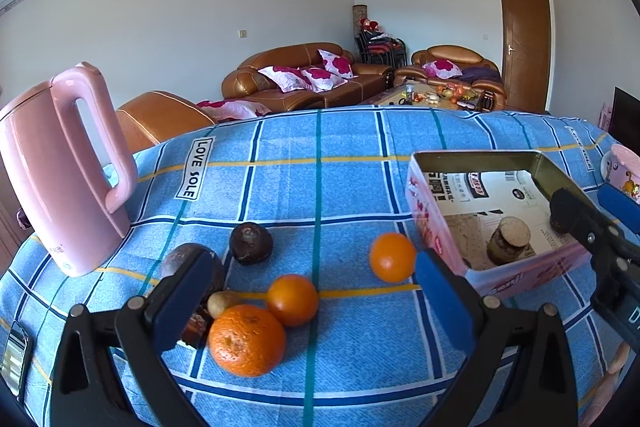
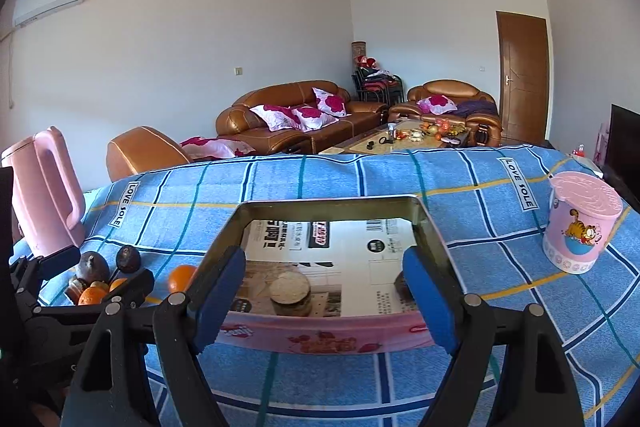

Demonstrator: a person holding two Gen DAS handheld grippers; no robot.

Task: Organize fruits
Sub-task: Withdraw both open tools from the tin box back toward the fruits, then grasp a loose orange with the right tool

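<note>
Three oranges lie on the blue checked cloth in the left wrist view: a large one point(image 1: 247, 340), a middle one point(image 1: 292, 299) and one point(image 1: 392, 257) beside the tin. Two dark round fruits point(image 1: 251, 243) point(image 1: 188, 263) and a small tan fruit point(image 1: 221, 303) lie near them. My left gripper point(image 1: 312, 301) is open above the oranges. A pink-sided open tin point(image 1: 430, 223) holds one dark fruit point(image 2: 401, 285). My right gripper point(image 2: 325, 301) is open over the tin point(image 2: 312, 341); it also shows in the left wrist view point(image 1: 588, 203).
A pink kettle point(image 1: 60, 171) stands at the table's left. A pink lidded cup point(image 2: 580, 223) stands at the right. A phone point(image 1: 14, 359) lies at the near left edge. Sofas and a coffee table are beyond the far edge.
</note>
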